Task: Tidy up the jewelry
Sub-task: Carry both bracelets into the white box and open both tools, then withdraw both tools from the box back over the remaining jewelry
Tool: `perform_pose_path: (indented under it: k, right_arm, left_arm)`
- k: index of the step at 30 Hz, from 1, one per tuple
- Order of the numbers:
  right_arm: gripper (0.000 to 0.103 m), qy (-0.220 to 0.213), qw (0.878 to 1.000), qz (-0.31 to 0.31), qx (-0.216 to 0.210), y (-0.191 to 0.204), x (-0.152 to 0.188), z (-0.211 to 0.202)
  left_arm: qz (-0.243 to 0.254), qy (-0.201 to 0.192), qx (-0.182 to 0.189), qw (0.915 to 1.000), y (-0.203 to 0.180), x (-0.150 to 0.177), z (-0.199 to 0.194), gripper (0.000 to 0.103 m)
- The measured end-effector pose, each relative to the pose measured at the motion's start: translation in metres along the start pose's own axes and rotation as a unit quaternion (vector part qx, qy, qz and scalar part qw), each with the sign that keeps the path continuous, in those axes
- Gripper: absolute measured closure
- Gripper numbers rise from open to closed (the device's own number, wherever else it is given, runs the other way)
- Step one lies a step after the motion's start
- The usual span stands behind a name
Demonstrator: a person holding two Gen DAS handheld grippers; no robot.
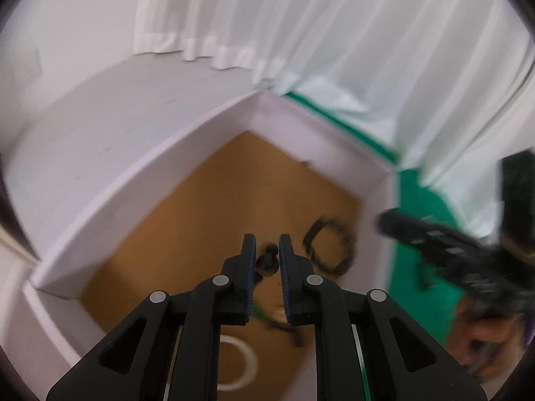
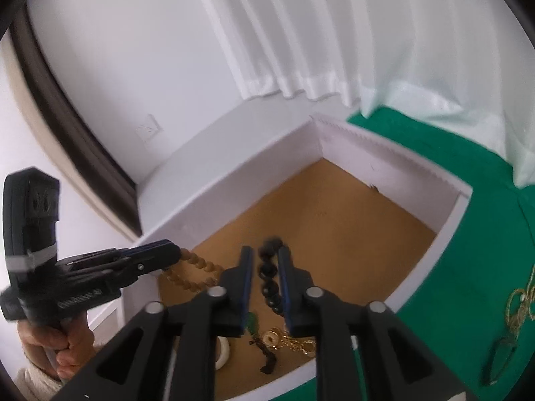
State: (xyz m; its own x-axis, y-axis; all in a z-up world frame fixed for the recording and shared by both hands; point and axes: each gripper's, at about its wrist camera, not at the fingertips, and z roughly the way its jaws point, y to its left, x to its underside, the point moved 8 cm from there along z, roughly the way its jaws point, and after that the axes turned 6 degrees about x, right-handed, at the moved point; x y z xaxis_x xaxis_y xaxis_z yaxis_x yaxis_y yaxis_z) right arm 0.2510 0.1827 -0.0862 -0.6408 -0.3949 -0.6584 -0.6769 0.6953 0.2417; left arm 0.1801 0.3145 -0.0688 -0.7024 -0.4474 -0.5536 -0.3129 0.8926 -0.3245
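A white box (image 1: pixel 143 180) with a brown floor stands on a green cloth (image 1: pixel 418 267). In the left wrist view, my left gripper (image 1: pixel 267 244) is shut on a dark bead item (image 1: pixel 267 262) above the box floor. Seen from the right wrist view, the left gripper (image 2: pixel 174 254) holds a tan wooden bead bracelet (image 2: pixel 194 267) over the box's left side. My right gripper (image 2: pixel 265 254) is shut on a black bead bracelet (image 2: pixel 269 277) over the box (image 2: pixel 384 153). A black bracelet (image 1: pixel 329 247) lies on the box floor.
A white ring (image 1: pixel 240 364), a green pendant (image 2: pixel 251 322), gold pieces (image 2: pixel 287 342) and a dark cord (image 2: pixel 267 357) lie in the box's near corner. A gold chain (image 2: pixel 521 304) lies on the green cloth at right. White curtains (image 2: pixel 301 33) hang behind.
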Motion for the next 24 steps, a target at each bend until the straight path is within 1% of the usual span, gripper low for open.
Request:
perform_pose_path:
  k: [1,2,3,4,5,6,7,9,11,13,16,17,18,19,21,22,23,24]
  right_arm:
    - [0.059,0.004,1.0,0.01,0.004,-0.006,0.003,0.003]
    - [0.051,0.007,1.0,0.025,0.009,-0.012,0.006,0.004]
    - [0.042,0.008,0.999,0.038,0.009,-0.018,0.01,0.003]
    - [0.041,0.009,0.999,0.048,0.008,-0.024,0.014,0.0]
    - [0.04,0.01,0.998,0.054,0.007,-0.029,0.017,-0.004]
    - [0.036,0.01,0.998,0.058,0.011,-0.035,0.022,-0.01]
    - [0.026,0.008,0.998,0.062,0.017,-0.042,0.028,-0.017]
    - [0.019,-0.003,0.997,0.067,0.038,-0.058,0.041,-0.034]
    - [0.019,-0.018,0.995,0.06,0.073,-0.077,0.059,-0.056]
    - [0.019,-0.028,0.992,0.049,0.111,-0.095,0.079,-0.074]
    - [0.019,-0.035,0.983,0.025,0.178,-0.125,0.122,-0.102]
    - [0.019,-0.033,0.979,0.019,0.2,-0.135,0.139,-0.109]
    - [0.019,-0.027,0.974,0.016,0.225,-0.149,0.159,-0.116]
    - [0.019,-0.021,0.969,0.018,0.247,-0.163,0.179,-0.122]
    - [0.019,-0.006,0.957,0.041,0.288,-0.197,0.219,-0.133]
    - [0.019,0.001,0.95,0.055,0.307,-0.215,0.24,-0.138]
    - [0.019,0.011,0.941,0.075,0.33,-0.237,0.263,-0.143]
    - [0.019,0.016,0.935,0.086,0.344,-0.249,0.276,-0.146]
  left_arm:
    - [0.003,0.006,-0.014,0.9999,0.004,0.004,0.005,0.057]
    - [0.003,0.012,-0.03,0.9995,0.008,0.007,0.01,0.042]
    - [0.003,0.009,-0.04,0.9992,0.011,0.01,0.01,0.023]
    - [0.006,-0.004,-0.051,0.9987,0.012,0.013,0.007,0.021]
    - [0.011,-0.009,-0.056,0.9984,0.012,0.014,0.003,0.021]
    - [0.017,-0.015,-0.061,0.9979,0.009,0.015,-0.001,0.02]
    - [0.021,-0.024,-0.061,0.9976,0.004,0.018,-0.008,0.018]
    - [0.026,-0.039,-0.058,0.9972,-0.007,0.021,-0.021,0.014]
    - [0.042,-0.063,-0.055,0.9957,-0.027,0.025,-0.036,0.01]
    - [0.062,-0.083,-0.043,0.9937,-0.054,0.034,-0.053,0.007]
    - [0.095,-0.104,-0.008,0.99,-0.096,0.049,-0.071,0.003]
    - [0.112,-0.107,0.013,0.9879,-0.117,0.061,-0.077,0.003]
    - [0.119,-0.106,0.023,0.987,-0.129,0.066,-0.079,0.003]
    - [0.135,-0.098,0.045,0.9849,-0.15,0.08,-0.079,0.002]
    - [0.154,-0.079,0.075,0.982,-0.178,0.1,-0.073,0.002]
    - [0.162,-0.066,0.094,0.9801,-0.192,0.112,-0.067,0.001]
    - [0.17,-0.047,0.108,0.9785,-0.206,0.127,-0.055,0.001]
    - [0.172,-0.03,0.111,0.9784,-0.215,0.141,-0.047,0.001]
